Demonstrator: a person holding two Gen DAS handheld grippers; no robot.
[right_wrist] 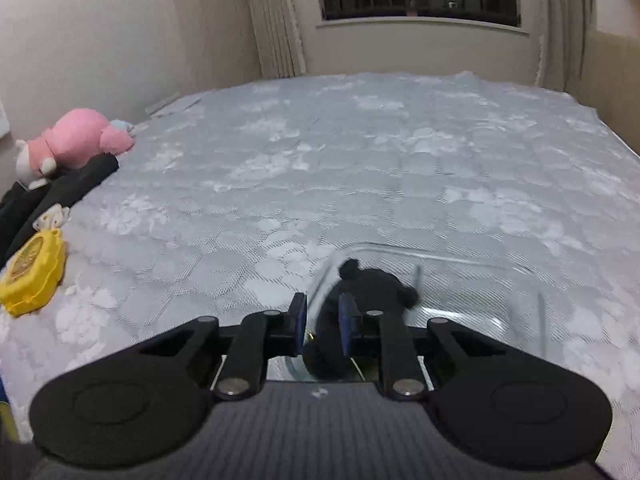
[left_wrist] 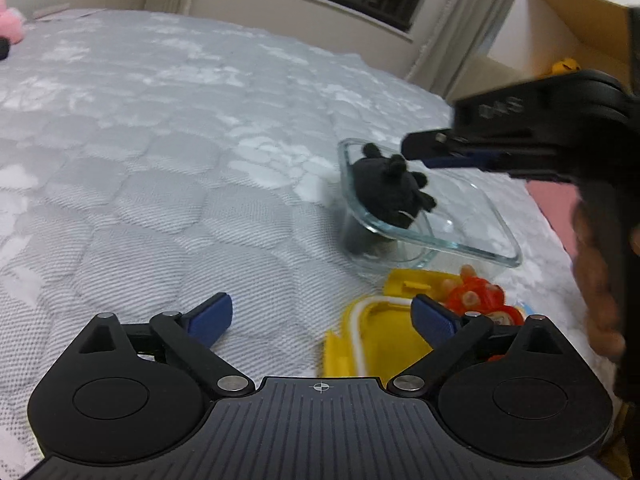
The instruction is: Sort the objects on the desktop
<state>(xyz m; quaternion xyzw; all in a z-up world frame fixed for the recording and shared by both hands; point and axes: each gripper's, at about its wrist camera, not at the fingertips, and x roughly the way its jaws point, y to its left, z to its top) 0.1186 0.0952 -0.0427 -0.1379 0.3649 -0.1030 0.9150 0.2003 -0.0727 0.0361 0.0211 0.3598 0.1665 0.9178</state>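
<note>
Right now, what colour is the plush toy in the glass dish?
Black plush toy; clearest in the left wrist view.

plush toy (left_wrist: 390,192) in glass dish (left_wrist: 496,248) | lidded box (left_wrist: 372,344) before dish | all on mattress (left_wrist: 160,160)

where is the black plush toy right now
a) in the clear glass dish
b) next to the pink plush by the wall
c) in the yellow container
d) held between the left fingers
a: the black plush toy sits inside the clear glass dish on the bed, apart from the yellow container; nothing is between the open fingers of the left gripper.
</note>
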